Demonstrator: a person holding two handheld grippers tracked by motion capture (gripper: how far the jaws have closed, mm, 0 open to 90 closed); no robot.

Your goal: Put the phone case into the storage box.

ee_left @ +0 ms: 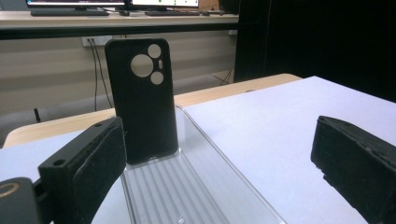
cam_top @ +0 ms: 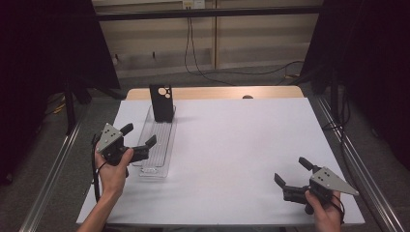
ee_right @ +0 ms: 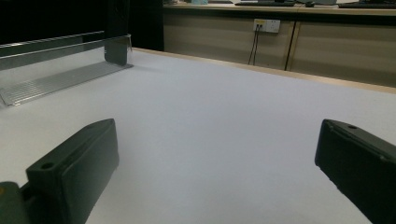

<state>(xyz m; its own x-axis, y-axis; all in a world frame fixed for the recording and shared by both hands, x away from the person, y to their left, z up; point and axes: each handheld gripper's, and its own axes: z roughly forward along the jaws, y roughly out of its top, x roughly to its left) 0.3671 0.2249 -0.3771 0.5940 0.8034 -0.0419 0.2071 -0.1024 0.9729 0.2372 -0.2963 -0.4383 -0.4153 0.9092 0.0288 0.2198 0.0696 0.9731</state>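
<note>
Black padded jaws of my left gripper (ee_left: 219, 163) stand wide apart, holding nothing, straddling the long clear ribbed plastic tray (ee_left: 196, 186). Straight ahead, at the tray's far end, the black soft phone case (ee_left: 142, 100) stands upright, long axis vertical. My right gripper (cam_top: 293, 172), equally open and empty, sits well apart.

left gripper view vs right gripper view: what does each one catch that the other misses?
Left gripper view alone: the back of the black phone case with its round camera cutouts, standing upright at the far end of the clear tray, seen between the left gripper's open jaws.
Right gripper view alone: the right gripper's open jaws over bare white table cover, and the tray side-on at far left.
Both: the tray, the case's base, the white cover, and wall cables behind.
</note>
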